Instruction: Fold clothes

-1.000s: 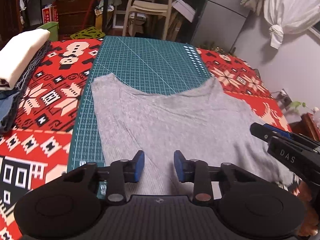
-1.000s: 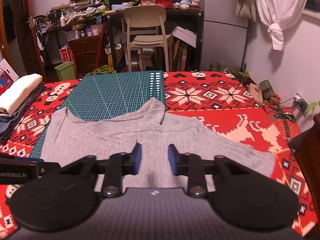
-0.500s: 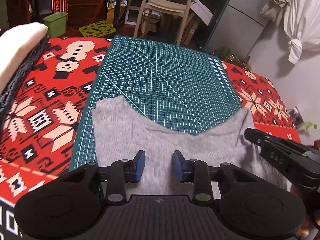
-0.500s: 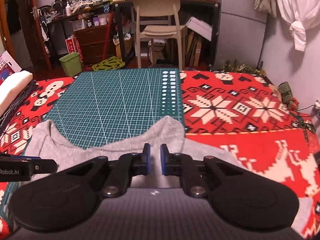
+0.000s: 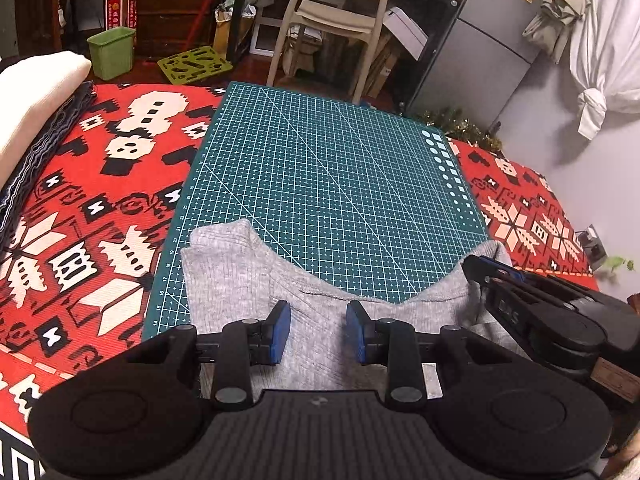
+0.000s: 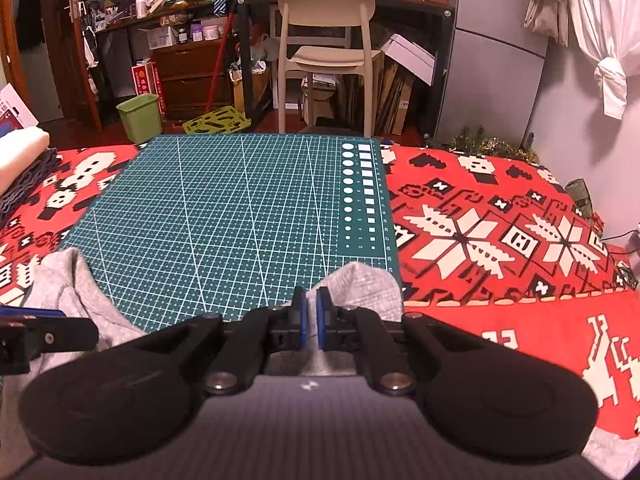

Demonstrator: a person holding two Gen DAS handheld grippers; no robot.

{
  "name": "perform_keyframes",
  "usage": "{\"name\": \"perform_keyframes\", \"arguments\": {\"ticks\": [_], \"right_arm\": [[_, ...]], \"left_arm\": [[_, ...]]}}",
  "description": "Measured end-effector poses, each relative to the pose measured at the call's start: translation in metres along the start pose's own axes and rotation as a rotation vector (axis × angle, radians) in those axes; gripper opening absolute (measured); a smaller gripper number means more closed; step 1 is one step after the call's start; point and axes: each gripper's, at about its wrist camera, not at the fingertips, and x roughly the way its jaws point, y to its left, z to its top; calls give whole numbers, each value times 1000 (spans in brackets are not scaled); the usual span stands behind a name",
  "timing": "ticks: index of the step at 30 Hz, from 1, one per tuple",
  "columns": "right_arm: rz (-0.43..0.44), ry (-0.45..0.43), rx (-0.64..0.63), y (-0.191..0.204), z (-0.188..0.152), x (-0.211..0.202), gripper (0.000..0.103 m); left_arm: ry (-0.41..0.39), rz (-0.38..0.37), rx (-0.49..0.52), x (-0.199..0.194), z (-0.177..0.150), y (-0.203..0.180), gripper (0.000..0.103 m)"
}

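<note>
While lit warm and dim, scene: red patterned cloth [image 5: 80,208] under a green cutting mat [image 5: 320,200], grey garment [image 5: 248,280] at the mat's near edge.
Task item: grey garment, ribbed knit, spread flat across mat's 6 o'clock edge, running onto the red cloth at 4 o'clock in right wrist view.
Garment shape: two raised strap-like corners, one at 9 o'clock in left wrist view, other at 3 o'clock; curved neckline dip between them, mat showing through the dip.
Left gripper [image 5: 318,332]: jaws parted, blue pads well apart, hovering over grey fabric just below the neckline; pads not pressing on cloth, nothing pinched.
Right gripper [image 6: 311,320]: jaws nearly together, narrow slit between blue pads; grey fabric bunched up right at and beyond the tips, a thin fold seems caught between pads, so gripping the garment's right corner.
Right gripper from left wrist view: black body entering at 3 o'clock, tips on the garment's right strap corner.
Left gripper from right wrist view: black finger with blue pad poking in at 9 o'clock, over the garment's left part.
Folded stack [image 5: 32,100]: cream cloth on dark fabric, at 10 o'clock, on red cloth, well apart from garment.
Background: beige chair [image 6: 328,40] at 12 o'clock beyond mat, green bin [image 6: 140,116] at 11 o'clock, white curtain [image 6: 604,40] knotted at 2 o'clock.
</note>
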Motion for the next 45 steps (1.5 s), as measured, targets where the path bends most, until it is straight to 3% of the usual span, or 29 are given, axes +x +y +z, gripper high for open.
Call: {"name": "perform_keyframes", "arguments": {"ticks": [6, 17, 24, 33, 35, 39, 45], "right_arm": [[51, -7, -25, 8, -6, -24, 6], [25, -35, -3, -2, -29, -92, 7], [-82, 0, 58, -35, -66, -131, 8], [-293, 9, 200, -98, -110, -170, 15], [-346, 7, 227, -110, -119, -174, 21], [-388, 6, 327, -136, -134, -180, 22], [-414, -11, 369, -150, -146, -177, 33]], "left_arm": [[-12, -28, -23, -8, 1, 3, 29], [-13, -80, 47, -42, -26, -7, 27], [22, -111, 80, -57, -54, -18, 27], [60, -112, 135, -69, -83, -37, 27], [66, -113, 136, -71, -86, -39, 28], [64, -103, 147, -74, -88, -42, 33], [70, -82, 158, -73, -86, -46, 38]]}}
